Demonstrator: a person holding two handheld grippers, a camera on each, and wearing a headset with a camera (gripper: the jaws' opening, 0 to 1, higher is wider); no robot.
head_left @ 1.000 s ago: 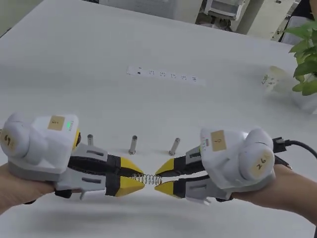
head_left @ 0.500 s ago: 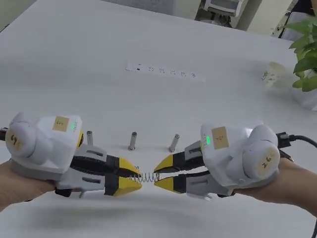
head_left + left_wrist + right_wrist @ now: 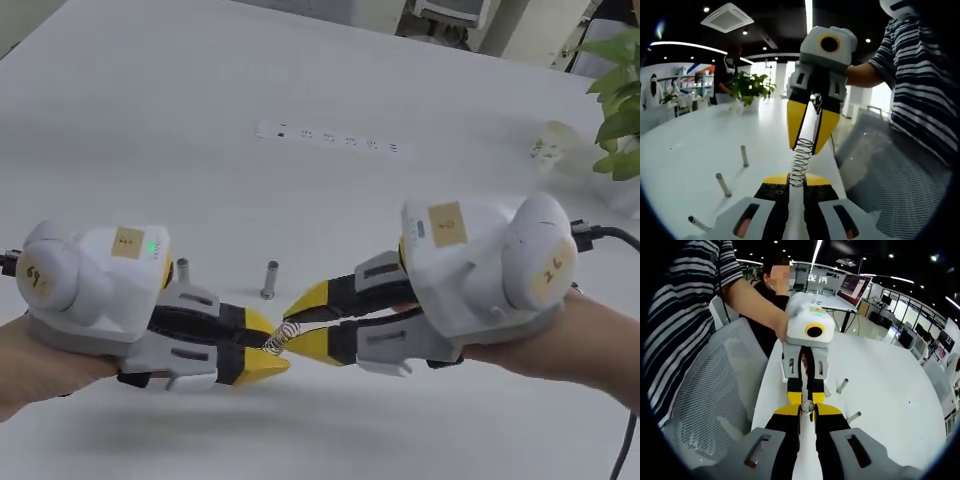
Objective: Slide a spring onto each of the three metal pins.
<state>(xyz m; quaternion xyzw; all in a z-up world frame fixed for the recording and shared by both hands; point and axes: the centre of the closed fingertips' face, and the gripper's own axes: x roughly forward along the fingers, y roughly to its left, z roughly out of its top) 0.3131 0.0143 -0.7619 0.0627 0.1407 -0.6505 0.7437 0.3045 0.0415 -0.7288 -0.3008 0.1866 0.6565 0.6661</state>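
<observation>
- spring (image 3: 283,337) held in the air above the white table (image 3: 150,120), spanning the short gap between the tips of the 2 grippers.
- left gripper (image 3: 268,348): yellow-tipped jaws closed to a slit and pinching 1 end; in the left gripper view the spring (image 3: 801,162) rises straight out from between them.
- right gripper (image 3: 296,325): jaws drawn in to a narrow gap around the other end; in the right gripper view that end shows as a small ring touching both yellow tips.
- pins (image 3: 744,156): 3 in a row on the table in the left gripper view, apart from the spring; in the head view 2 stand upright just beyond the grippers.
- stickers (image 3: 127,243): 1 tan handwritten label on top of each gripper housing and another on each round knob; the marks are too small to read for sure.
- power strip (image 3: 330,140): white, lying farther back on the table; its markings cannot be read.
</observation>
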